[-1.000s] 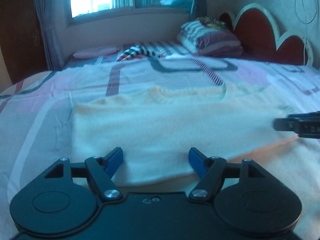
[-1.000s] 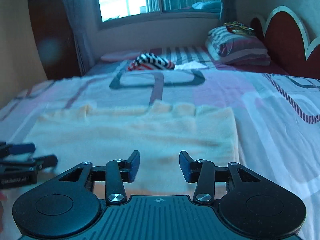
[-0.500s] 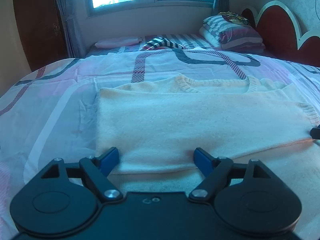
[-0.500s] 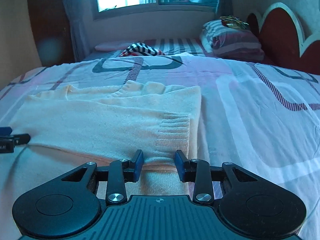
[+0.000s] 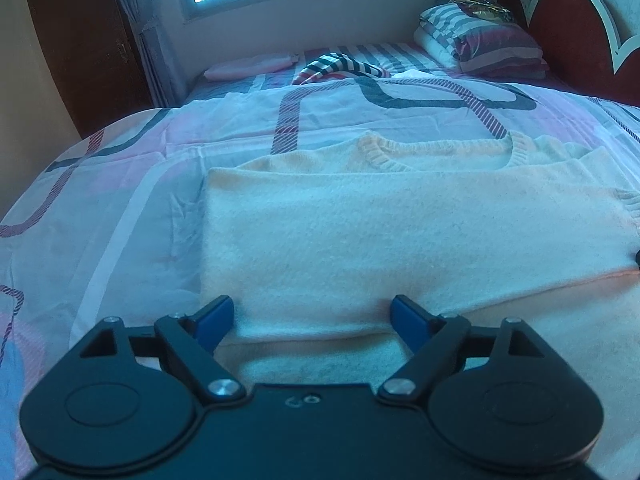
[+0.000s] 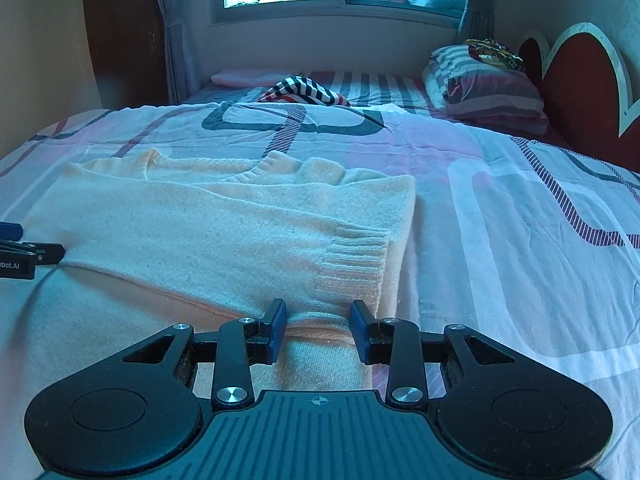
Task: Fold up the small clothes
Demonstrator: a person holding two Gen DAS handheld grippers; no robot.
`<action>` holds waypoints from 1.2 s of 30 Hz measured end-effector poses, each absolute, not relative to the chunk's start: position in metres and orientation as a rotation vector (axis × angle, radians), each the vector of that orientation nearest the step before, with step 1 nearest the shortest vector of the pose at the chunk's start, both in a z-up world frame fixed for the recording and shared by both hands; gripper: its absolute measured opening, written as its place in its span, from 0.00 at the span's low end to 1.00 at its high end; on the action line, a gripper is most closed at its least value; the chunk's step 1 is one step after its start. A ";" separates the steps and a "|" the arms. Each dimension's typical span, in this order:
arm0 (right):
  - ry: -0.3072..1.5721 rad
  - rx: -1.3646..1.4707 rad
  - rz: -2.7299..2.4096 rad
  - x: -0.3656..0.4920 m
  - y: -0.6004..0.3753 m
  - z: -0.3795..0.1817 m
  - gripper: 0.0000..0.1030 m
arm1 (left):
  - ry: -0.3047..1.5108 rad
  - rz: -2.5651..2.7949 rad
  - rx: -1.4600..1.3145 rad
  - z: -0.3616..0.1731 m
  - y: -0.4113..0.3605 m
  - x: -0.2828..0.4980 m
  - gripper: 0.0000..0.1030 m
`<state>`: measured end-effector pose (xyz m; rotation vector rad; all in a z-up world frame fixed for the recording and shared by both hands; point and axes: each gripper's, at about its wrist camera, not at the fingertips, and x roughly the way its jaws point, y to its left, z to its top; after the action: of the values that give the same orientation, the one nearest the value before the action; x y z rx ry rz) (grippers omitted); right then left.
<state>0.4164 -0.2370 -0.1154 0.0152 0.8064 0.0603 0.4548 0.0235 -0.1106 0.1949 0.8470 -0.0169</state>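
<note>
A cream knit sweater (image 5: 360, 232) lies flat on the bed, one sleeve folded across its body, ribbed cuff (image 6: 352, 260) to the right. My left gripper (image 5: 310, 308) is open wide, and its blue fingertips straddle the sleeve's near folded edge without pressing it. It also shows at the left edge of the right wrist view as the left gripper (image 6: 24, 252). My right gripper (image 6: 318, 312) sits at the cuff's near corner, jaws narrowed on a bunched ridge of the sweater (image 6: 240, 232).
The patterned bedsheet (image 6: 520, 240) spreads right of the sweater. Farther back lie a striped garment (image 6: 304, 92), a pink pillow (image 5: 248, 66) and stacked pillows (image 6: 488, 84) by the red headboard (image 6: 580, 80). A window and curtains stand behind.
My left jaws have spread wider at the sleeve's near edge. My right jaws have narrowed, and the right gripper has shifted to the cuff's corner. Both views have steadied.
</note>
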 end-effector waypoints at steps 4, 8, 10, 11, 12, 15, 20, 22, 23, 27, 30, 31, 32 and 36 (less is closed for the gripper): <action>0.825 -0.014 0.045 0.419 -0.230 -0.114 0.33 | 0.845 -0.026 0.215 -0.111 0.024 0.451 0.84; 0.881 0.058 0.049 0.401 -0.238 -0.102 0.38 | 0.855 -0.025 0.283 -0.105 0.031 0.427 0.83; 0.898 0.154 0.079 0.372 -0.252 -0.099 0.55 | 0.845 -0.048 0.274 -0.102 0.048 0.397 0.82; 0.902 0.193 0.094 0.355 -0.259 -0.099 0.55 | 0.851 -0.059 0.272 -0.103 0.058 0.380 0.82; 0.914 0.230 0.103 0.338 -0.266 -0.099 0.55 | 0.852 -0.067 0.267 -0.102 0.068 0.362 0.79; 0.940 0.343 0.137 0.287 -0.283 -0.101 0.55 | 0.849 -0.036 0.225 -0.101 0.099 0.313 0.75; 0.952 0.519 0.147 0.204 -0.299 -0.098 0.53 | 0.896 -0.088 0.025 -0.095 0.140 0.246 0.52; 0.953 0.542 0.154 0.177 -0.295 -0.096 0.53 | 0.904 -0.144 -0.019 -0.094 0.143 0.221 0.52; 0.957 0.546 0.164 0.165 -0.292 -0.094 0.53 | 0.908 -0.169 -0.048 -0.094 0.145 0.208 0.52; 0.955 0.554 0.186 0.131 -0.278 -0.089 0.53 | 0.929 -0.244 -0.201 -0.096 0.157 0.176 0.51; 0.959 0.599 0.198 0.115 -0.271 -0.087 0.53 | 0.944 -0.309 -0.345 -0.102 0.170 0.160 0.51; 0.958 0.611 0.206 0.108 -0.268 -0.089 0.53 | 0.946 -0.329 -0.380 -0.103 0.173 0.157 0.51; 0.956 0.615 0.212 0.102 -0.266 -0.091 0.52 | 0.950 -0.351 -0.412 -0.105 0.176 0.153 0.51; 0.948 0.660 0.213 0.092 -0.266 -0.089 0.52 | 0.966 -0.420 -0.566 -0.114 0.187 0.142 0.51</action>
<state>0.0920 -0.2663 -0.0893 0.6600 0.9482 0.2130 0.1425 0.1865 -0.1137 -0.5659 0.9661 -0.4195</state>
